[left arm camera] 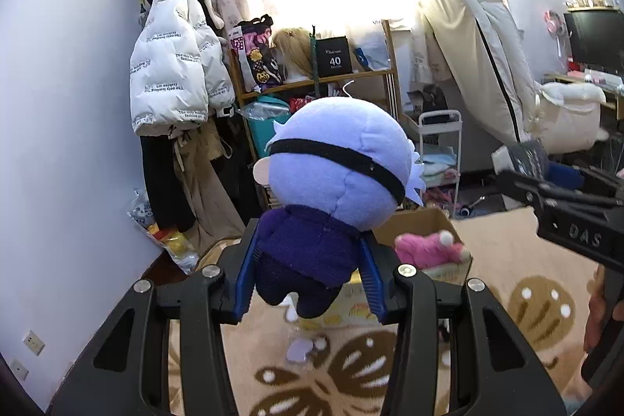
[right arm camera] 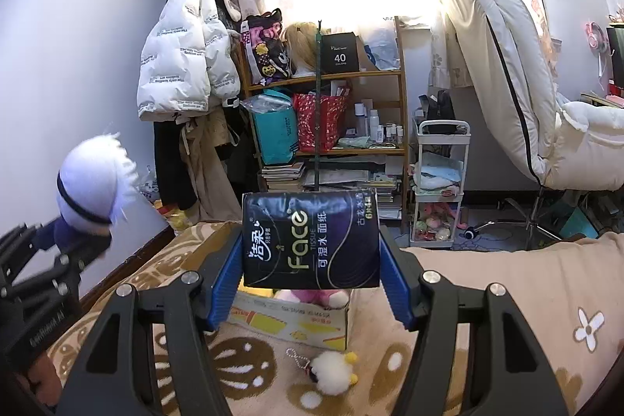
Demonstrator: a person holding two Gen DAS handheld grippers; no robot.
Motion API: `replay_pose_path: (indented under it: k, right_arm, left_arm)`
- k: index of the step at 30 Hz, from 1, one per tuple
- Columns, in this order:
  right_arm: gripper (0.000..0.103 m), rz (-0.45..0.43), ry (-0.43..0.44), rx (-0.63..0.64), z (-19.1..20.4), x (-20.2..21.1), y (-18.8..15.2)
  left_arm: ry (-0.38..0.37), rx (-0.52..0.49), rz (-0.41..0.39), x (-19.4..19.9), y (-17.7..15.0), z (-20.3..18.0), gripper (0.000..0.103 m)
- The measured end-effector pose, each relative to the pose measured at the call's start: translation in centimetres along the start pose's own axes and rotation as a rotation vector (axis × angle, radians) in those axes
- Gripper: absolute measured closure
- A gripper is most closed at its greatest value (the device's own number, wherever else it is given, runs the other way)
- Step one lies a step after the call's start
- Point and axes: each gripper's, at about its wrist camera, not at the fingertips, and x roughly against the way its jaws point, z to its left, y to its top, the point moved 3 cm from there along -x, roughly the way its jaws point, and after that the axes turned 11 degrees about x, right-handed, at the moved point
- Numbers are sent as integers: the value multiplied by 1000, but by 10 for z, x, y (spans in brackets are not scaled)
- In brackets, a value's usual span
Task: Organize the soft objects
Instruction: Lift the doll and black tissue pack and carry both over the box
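Inside the cardboard box (right arm camera: pixel 312 318) on the patterned bed blanket (right arm camera: pixel 487 299): one pink plush toy (left arm camera: pixel 429 248), already stowed; the only item visible in the box.

Above the box, in transit:
- Plush doll (left arm camera: pixel 335 182), pale lilac head with black band, dark purple body. Held around the torso by the left gripper (left arm camera: pixel 308 275), blue-padded jaws closed onto it from both sides; doll upright, back to the camera, hanging near the box's left edge.
- Tissue pack (right arm camera: pixel 310 240), dark wrapper printed "Face". Held by the right gripper (right arm camera: pixel 310 283), jaws pressed against its two short sides, directly over the box opening.

Outstanding on the blanket: small white fluffy keychain toy (right arm camera: pixel 331 371) with yellow tips, lying just in front of the box, untouched.

Judgement: roughly midway. One item boxed, two lifted and awaiting release, one not yet picked up.
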Motion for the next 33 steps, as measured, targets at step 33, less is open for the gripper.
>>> replay_pose_path:
  k: [33]
  right_arm:
    - [35,176,146,-53,-13,-123,-38]
  left_arm:
    - [15,-31,276,-148,-45,-15,57]
